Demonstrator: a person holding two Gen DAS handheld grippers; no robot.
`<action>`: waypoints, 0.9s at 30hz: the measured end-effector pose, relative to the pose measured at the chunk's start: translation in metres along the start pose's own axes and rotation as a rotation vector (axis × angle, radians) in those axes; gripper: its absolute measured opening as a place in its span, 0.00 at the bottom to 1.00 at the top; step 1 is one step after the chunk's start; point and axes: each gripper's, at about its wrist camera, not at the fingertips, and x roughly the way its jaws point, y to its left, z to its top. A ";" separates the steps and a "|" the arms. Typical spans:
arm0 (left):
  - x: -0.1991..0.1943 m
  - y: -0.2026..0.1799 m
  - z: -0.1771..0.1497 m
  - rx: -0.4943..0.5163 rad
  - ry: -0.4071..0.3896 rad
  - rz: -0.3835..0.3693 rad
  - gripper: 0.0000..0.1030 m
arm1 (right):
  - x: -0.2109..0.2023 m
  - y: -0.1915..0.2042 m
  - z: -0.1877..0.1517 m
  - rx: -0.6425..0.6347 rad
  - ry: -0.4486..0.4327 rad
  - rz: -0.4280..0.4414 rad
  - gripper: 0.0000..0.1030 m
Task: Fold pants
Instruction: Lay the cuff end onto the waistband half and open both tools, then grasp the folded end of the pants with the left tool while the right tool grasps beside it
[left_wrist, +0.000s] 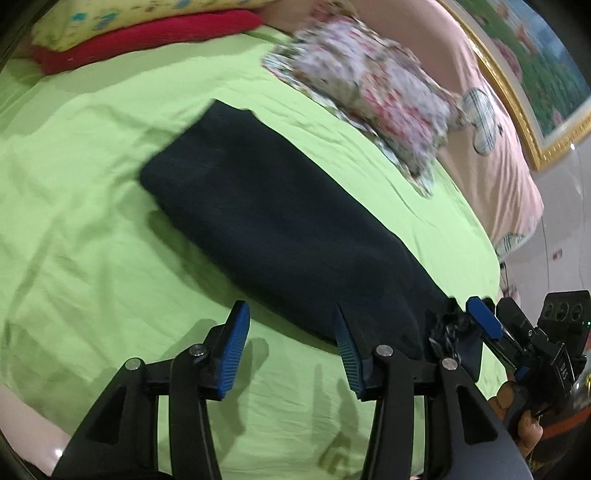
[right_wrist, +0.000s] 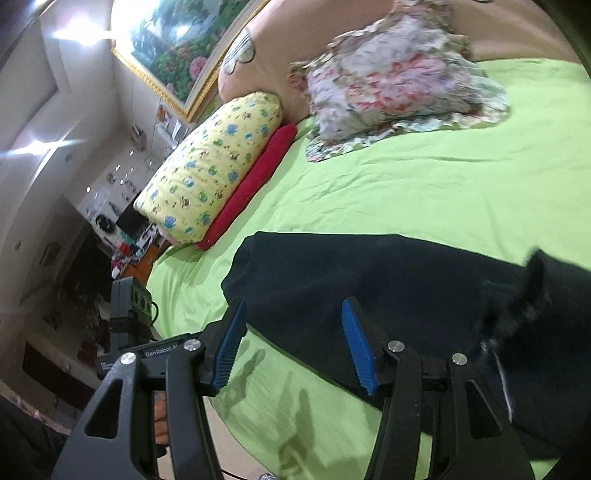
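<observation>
- Pants (left_wrist: 266, 221): dark navy, lying on the green bed sheet (left_wrist: 92, 184), flattened into one long narrow strip. Judged: legs already laid one over the other lengthwise.
- Far end of the strip, as the left wrist view has it, is squared off and lies flat. The near end runs down to the bed's front edge, between the two claws.
- Left claw (left_wrist: 291, 347): jaws spread wide, nothing between them. The right-hand pad sits against the strip's near edge; the left-hand pad is over bare sheet.
- Right claw (right_wrist: 293, 343): also released, jaws apart and empty, hovering at the pants' (right_wrist: 388, 288) edge. The left-hand pad is over sheet, the right-hand one over dark cloth.
- In the left wrist view the right claw (left_wrist: 480, 321) shows at the near corner of the strip, next to a bunched bit of cord or drawstring (left_wrist: 447, 328). Blurred; I cannot tell whether it touches.
- At the right side of the right wrist view, a raised, blurred dark flap (right_wrist: 532, 295) stands up off the fabric. Could be a lifted corner; not resolvable.
- Progress, judged: first lengthwise fold done, crosswise folds not yet made. Strip is full length.
- Remaining: grip one end with both claws, bring it over to the other end, possibly fold once more, then smooth.
- Surroundings: floral cloth (left_wrist: 369, 92), yellow printed pillow (right_wrist: 210, 166) and red pillow (right_wrist: 251, 184), all well apart from the pants.
</observation>
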 end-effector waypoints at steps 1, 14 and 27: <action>-0.003 0.006 0.002 -0.009 -0.007 0.004 0.46 | 0.004 0.002 0.003 -0.009 0.008 0.004 0.54; -0.005 0.057 0.019 -0.169 -0.030 0.009 0.50 | 0.065 0.027 0.038 -0.126 0.117 0.012 0.54; 0.005 0.071 0.035 -0.233 -0.049 0.012 0.52 | 0.118 0.031 0.065 -0.184 0.199 0.020 0.54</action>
